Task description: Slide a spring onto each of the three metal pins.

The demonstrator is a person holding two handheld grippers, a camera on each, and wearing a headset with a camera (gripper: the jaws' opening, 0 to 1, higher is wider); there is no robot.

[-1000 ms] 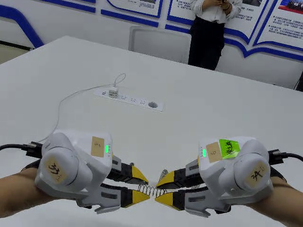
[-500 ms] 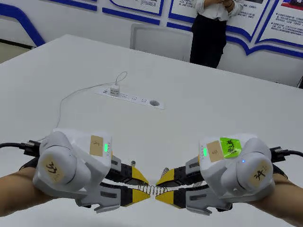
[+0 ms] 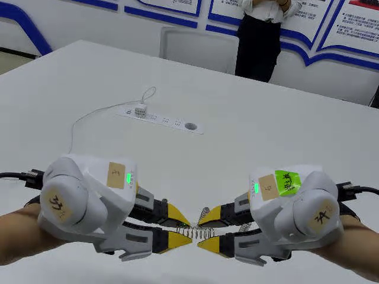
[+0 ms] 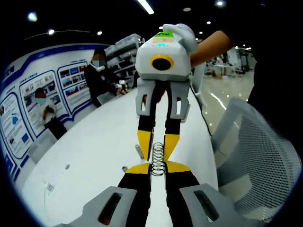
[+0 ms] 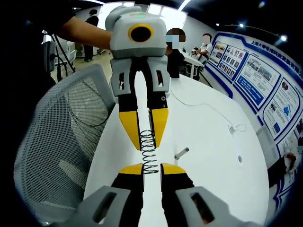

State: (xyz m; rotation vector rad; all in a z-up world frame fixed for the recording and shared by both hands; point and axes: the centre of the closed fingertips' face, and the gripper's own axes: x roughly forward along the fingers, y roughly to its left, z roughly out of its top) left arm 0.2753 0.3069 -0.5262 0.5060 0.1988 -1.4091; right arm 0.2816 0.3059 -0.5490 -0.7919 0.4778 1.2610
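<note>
While left gripper (image 4: 158, 168) and right gripper (image 5: 151, 170) clamp spring (image 3: 198, 232) ends, right gripper view shows loose pin (image 5: 181, 153).

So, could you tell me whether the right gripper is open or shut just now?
Shut: in its own view the right gripper has its yellow-tipped jaws closed against the near end of the spring.

Left gripper (image 3: 185, 228) and right gripper (image 3: 202, 232) set tip to tip above near part of surface (image 3: 249, 148), left one at left. Spring (image 3: 194, 232) spanned between them, each end pinched between fingers. Pin (image 5: 181, 152) laid on surface just beside spring. Power strip (image 3: 161, 120) placed farther back, near centre; cable (image 3: 89, 118) run leftward from it. Chair (image 3: 198, 50) tucked at far edge, person (image 3: 260, 41) stood behind, right of chair.
</note>
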